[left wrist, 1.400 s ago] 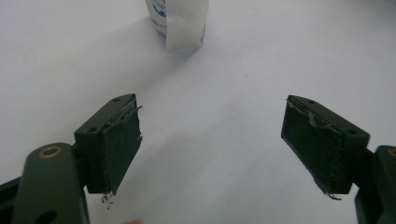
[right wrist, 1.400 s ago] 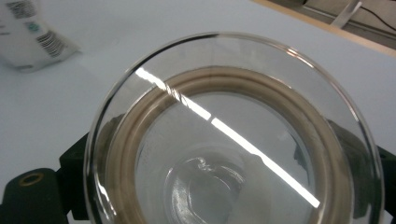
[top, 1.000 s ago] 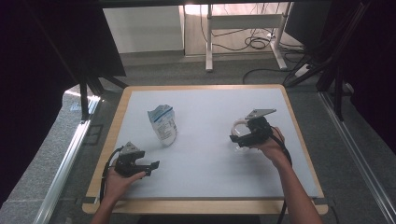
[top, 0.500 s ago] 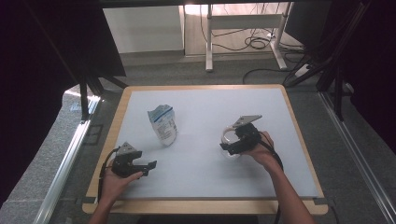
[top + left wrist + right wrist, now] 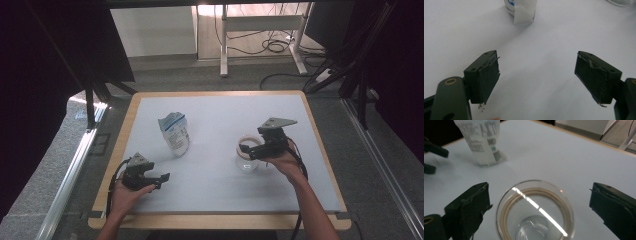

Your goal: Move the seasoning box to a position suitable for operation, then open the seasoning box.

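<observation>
Two things stand on the table (image 5: 310,165): a glass (image 5: 248,156) right of centre in the high view, and a pouch (image 5: 174,134) left of centre.

Right gripper (image 5: 246,149): jaws wide, just opened further, with nothing pressed by the pads. In the right gripper view the glass (image 5: 535,211) sits low in the frame, upright, between and just ahead of my two pads, touching neither. It looks empty, clear, with a tan band around its wall.

Handling, as I judge it: rigid, smooth, probably slippery under a light pinch, and breakable if knocked or dropped. Modest weight. Best hold is across the wall below the rim, one pad on each side, squarely opposed.

Left gripper (image 5: 160,180): lower left of the high view, jaws wide, holding nothing. In its own view the pouch (image 5: 521,10) stands at the top edge, well apart from the pads. The pouch appears light, soft and crushable; grip near its top seam.
</observation>
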The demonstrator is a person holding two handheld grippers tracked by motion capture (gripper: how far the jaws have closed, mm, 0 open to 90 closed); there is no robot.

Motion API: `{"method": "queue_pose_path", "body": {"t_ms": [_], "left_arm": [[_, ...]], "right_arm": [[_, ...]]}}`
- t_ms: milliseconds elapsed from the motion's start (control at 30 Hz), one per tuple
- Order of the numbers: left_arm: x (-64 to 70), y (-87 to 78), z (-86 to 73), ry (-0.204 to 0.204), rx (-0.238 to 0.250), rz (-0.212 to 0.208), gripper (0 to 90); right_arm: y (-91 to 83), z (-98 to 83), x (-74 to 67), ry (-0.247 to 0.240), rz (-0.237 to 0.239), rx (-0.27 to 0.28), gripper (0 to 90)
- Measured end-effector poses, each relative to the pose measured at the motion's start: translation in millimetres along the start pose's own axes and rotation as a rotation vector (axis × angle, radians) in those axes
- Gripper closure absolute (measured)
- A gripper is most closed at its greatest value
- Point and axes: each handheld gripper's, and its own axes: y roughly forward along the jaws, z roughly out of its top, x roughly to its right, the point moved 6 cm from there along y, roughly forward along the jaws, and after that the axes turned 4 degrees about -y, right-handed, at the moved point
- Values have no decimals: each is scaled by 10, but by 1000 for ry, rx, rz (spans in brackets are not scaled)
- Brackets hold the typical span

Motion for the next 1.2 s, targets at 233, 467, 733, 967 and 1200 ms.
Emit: {"method": "queue_pose_path", "body": {"t_ms": [233,467,733,967,1200], "left_arm": [[30,-5,26,6,20,-5,200],[65,-19,29,0,35,-11,213],[70,-28,10,-9,40,-12,229],[98,-20,-13,-14,45,-17,261],[135,-3,-22,-5,58,-20,292]], "right_arm": [[-377,-38,93,62,-38,102,459],[-566,-181,72,78,-122,128,777],[-618,-321,62,121,-109,163,900],[-557,-380,20,107,-125,136,900],[-493,-399,-2,89,-138,111,900]]}}
